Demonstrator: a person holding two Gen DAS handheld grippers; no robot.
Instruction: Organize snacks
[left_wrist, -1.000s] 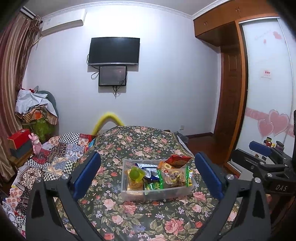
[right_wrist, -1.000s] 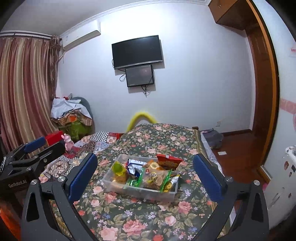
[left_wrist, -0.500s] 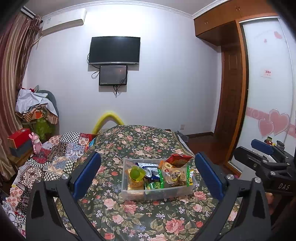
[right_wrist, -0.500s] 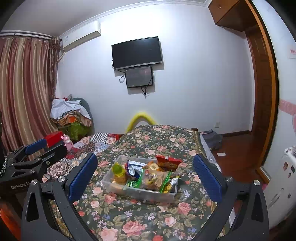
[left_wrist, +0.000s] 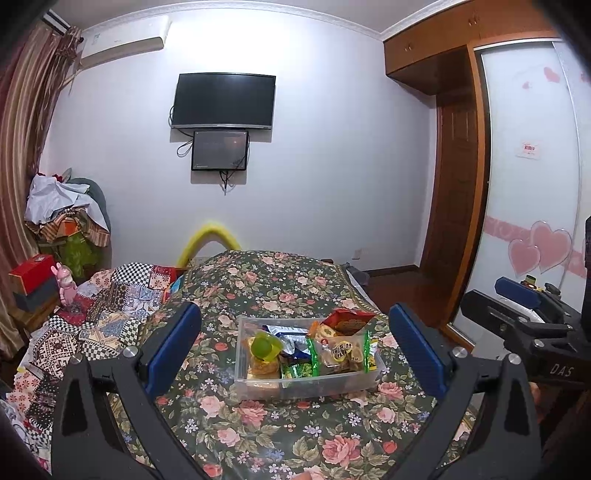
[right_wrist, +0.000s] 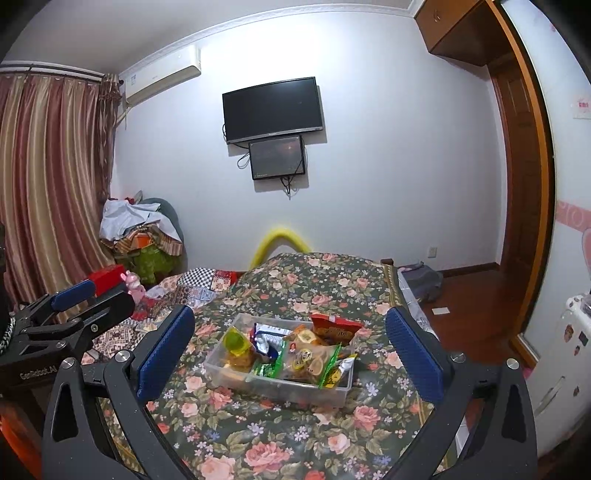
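A clear plastic bin (left_wrist: 258, 387) (right_wrist: 236, 378) sits on the floral bedspread, packed with snacks: a green jelly cup (left_wrist: 263, 347) (right_wrist: 235, 339), a red packet (left_wrist: 349, 321) (right_wrist: 334, 328), green-edged pastry packs (left_wrist: 341, 354) (right_wrist: 306, 363) and a blue-white packet (left_wrist: 291, 339). My left gripper (left_wrist: 295, 350) is open and empty, held back from the bin, which shows between its blue pads (left_wrist: 171, 347). My right gripper (right_wrist: 290, 356) is likewise open and empty, short of the bin. Each gripper also appears at the edge of the other's view.
The floral bedspread (left_wrist: 280, 288) covers the bed, with a patchwork quilt (left_wrist: 110, 306) to its left. A pink toy (left_wrist: 64, 284) and red box (left_wrist: 31, 269) stand at far left. Wooden floor (right_wrist: 465, 306) and a wardrobe (left_wrist: 517, 184) lie to the right.
Both views have tilted slightly upward, so the bin sits a little lower in frame. Both grippers stay open and the bin has not moved.
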